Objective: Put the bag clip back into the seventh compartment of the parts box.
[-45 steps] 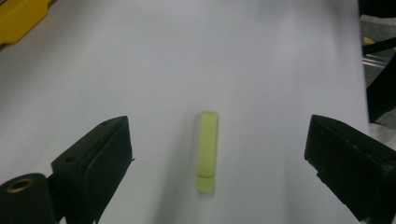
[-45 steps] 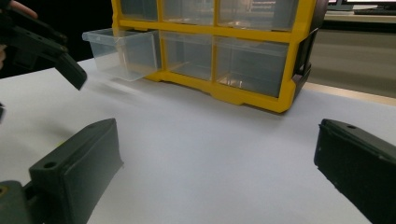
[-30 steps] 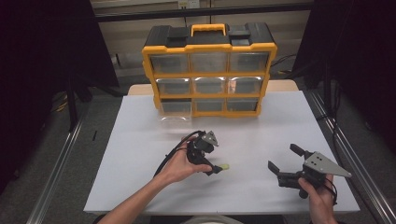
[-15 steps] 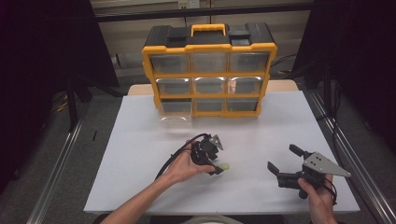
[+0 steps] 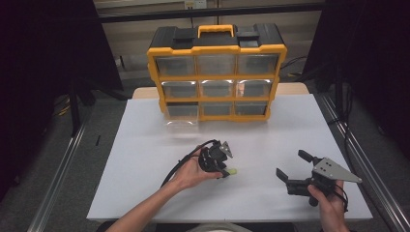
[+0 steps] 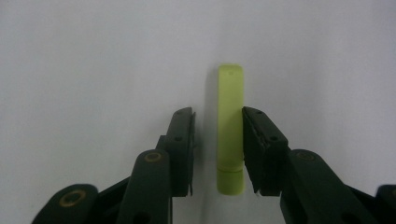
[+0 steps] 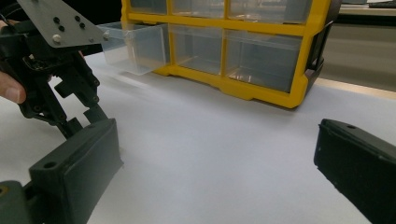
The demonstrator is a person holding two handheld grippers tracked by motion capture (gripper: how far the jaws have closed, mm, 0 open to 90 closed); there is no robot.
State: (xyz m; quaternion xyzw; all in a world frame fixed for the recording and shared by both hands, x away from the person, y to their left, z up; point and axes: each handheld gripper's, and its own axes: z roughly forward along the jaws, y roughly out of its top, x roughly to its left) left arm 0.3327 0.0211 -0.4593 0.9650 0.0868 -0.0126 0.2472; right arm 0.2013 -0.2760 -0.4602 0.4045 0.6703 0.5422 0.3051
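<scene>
A small yellow-green plastic piece (image 6: 230, 126) lies flat on the white table (image 5: 145, 145). My left gripper (image 6: 217, 115) straddles it with its jaws pointing down. One jaw touches the piece and the other stands a small gap away, so the gripper is open. From above, the left gripper (image 5: 218, 163) sits mid-table with the piece (image 5: 232, 171) poking out at its right. My right gripper (image 5: 291, 164) rests near the front right of the table, wide open and holding nothing. In the right gripper view, the right gripper (image 7: 215, 163) faces the left gripper (image 7: 51, 70).
A yellow and black drawer organizer (image 5: 216, 72) stands at the back of the table. Its bottom-left clear drawer (image 5: 180, 126) is pulled out toward me and looks empty; the same drawer (image 7: 135, 46) appears beyond the left gripper. Metal rails run along both table sides.
My left gripper has shifted slightly right and down, over the yellow-green piece. The right gripper has stayed still.
</scene>
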